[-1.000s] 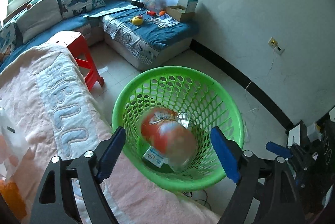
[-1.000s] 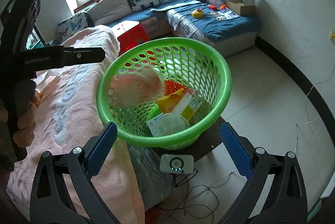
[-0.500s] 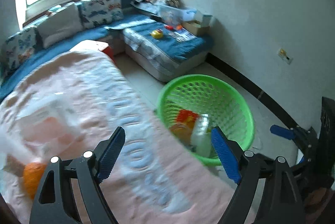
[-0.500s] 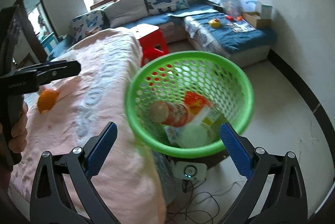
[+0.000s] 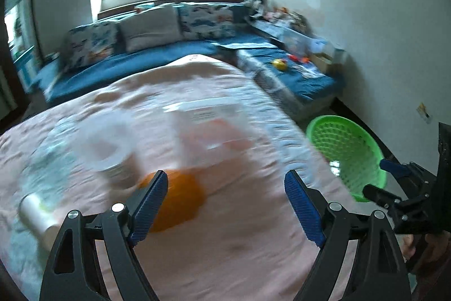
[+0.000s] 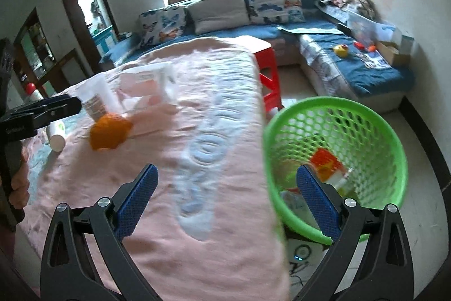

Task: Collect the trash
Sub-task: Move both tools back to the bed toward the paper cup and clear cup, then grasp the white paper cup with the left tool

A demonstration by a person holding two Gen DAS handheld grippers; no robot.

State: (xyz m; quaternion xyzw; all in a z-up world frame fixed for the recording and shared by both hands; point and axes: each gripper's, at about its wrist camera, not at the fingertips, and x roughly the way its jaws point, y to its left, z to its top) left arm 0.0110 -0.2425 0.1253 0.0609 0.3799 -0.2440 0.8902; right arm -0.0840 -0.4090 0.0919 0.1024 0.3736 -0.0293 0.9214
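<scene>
A green plastic basket [image 6: 375,118] [image 5: 366,143] stands on the floor beside the bed and holds several wrappers and packets [image 6: 327,163]. On the pink bedspread [image 5: 242,230] [image 6: 197,188] lie an orange crumpled wrapper [image 5: 180,199] [image 6: 110,132], a clear plastic bag [image 5: 214,126] [image 6: 146,84], a paper cup [image 6: 95,98] and a white bottle [image 5: 36,213] [image 6: 56,135]. My left gripper [image 5: 225,202] is open over the bed, with the orange wrapper just beyond its left finger. My right gripper [image 6: 227,196] is open and empty above the bed's edge by the basket.
A blue corner sofa [image 6: 366,70] with cushions runs along the far wall under the window. A red plastic stool [image 6: 267,70] stands between bed and sofa. A small white device with cables [image 6: 301,250] lies on the floor under the basket.
Both grippers swung left, away from the basket and over the bed. The packet that dropped from the left gripper now lies in the basket. The orange wrapper came into view ahead of the left gripper.
</scene>
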